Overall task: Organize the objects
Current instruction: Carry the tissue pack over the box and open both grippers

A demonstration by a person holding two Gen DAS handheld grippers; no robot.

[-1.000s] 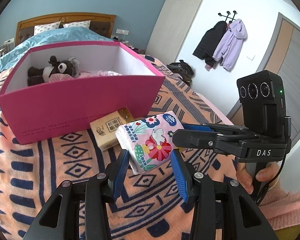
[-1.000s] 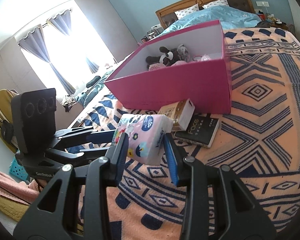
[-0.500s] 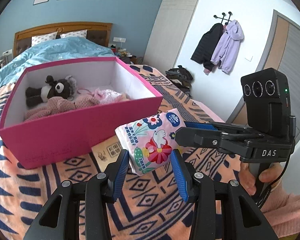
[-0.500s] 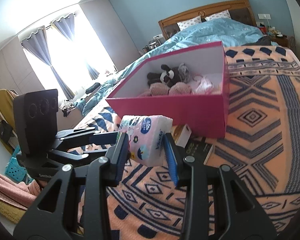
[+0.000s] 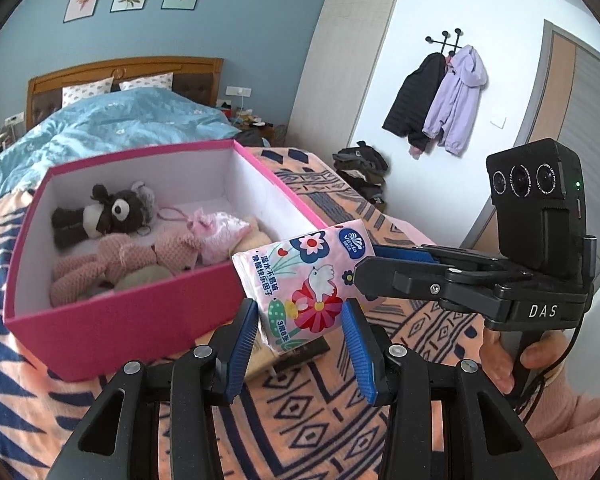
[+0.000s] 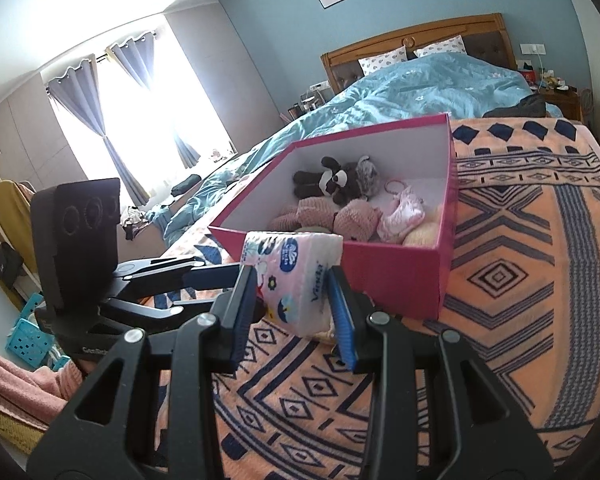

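both claws, left (image 5: 300,336) and right (image 6: 292,304), pinch tissue pack (image 5: 304,280) above box (image 5: 140,320) rim (toys (image 5: 108,216) already in); drop-in pending, book (image 5: 304,354) left on bed.

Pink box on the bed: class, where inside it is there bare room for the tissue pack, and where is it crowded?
Inside the pink box, bare white floor shows along the far wall, behind the satin pouch and right of the dark plush bear. The near half is crowded: the pink knitted toy fills it. The tissue pack hangs outside the near corner.

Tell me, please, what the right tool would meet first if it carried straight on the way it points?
Probably the near wall of the pink box, just beyond the tissue pack held by the right tool; depth is uncertain.
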